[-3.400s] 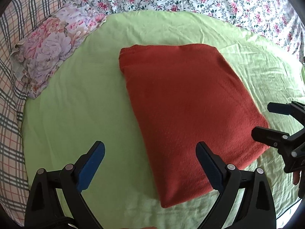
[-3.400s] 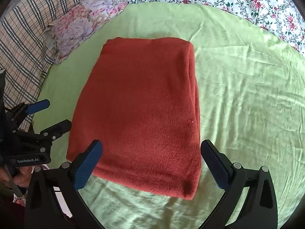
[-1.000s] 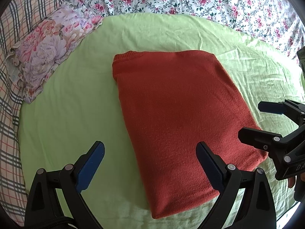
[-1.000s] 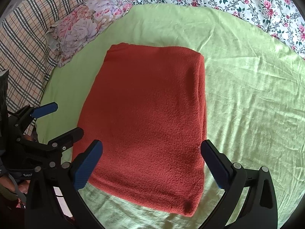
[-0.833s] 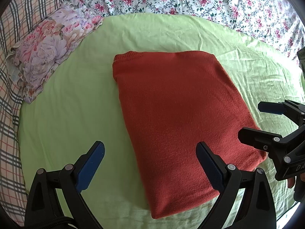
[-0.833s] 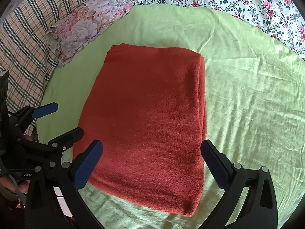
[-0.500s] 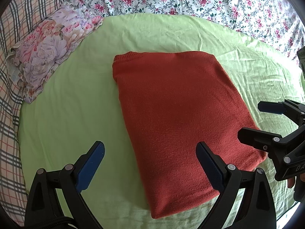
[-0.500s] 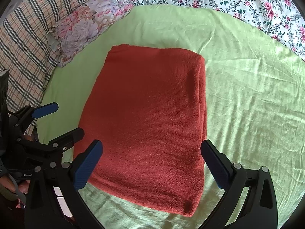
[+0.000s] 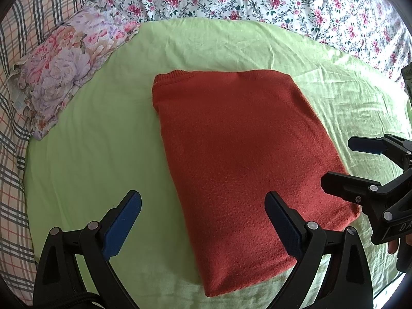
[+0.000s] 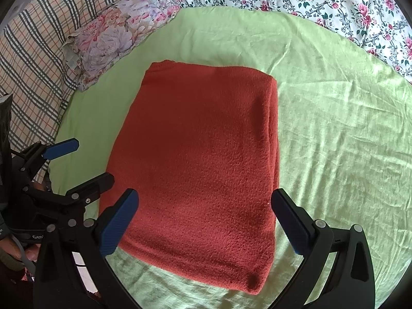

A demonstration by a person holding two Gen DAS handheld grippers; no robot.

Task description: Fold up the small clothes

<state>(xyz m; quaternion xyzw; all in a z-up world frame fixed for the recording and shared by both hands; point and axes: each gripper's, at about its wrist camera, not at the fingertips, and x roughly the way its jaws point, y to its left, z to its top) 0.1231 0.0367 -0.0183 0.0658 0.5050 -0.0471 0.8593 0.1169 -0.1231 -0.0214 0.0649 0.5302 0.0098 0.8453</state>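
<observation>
A rust-red knit garment [image 9: 242,149] lies folded into a flat rectangle on a light green sheet [image 9: 97,139]. It also shows in the right wrist view [image 10: 200,154]. My left gripper [image 9: 203,219] is open and empty, hovering over the garment's near left corner. My right gripper [image 10: 206,216] is open and empty, hovering over the garment's near edge. Each gripper shows in the other's view: the right one [image 9: 342,162] at the garment's right edge, the left one [image 10: 87,162] at its left edge.
A floral pillow [image 9: 64,69] lies at the far left, beside a plaid cloth [image 9: 15,139]. A floral bedsheet [image 9: 270,2] runs along the back. The green sheet [image 10: 334,134] is wrinkled to the right of the garment.
Since 3.4 s ago both grippers have pulled back slightly from the garment. In the last second almost nothing has moved.
</observation>
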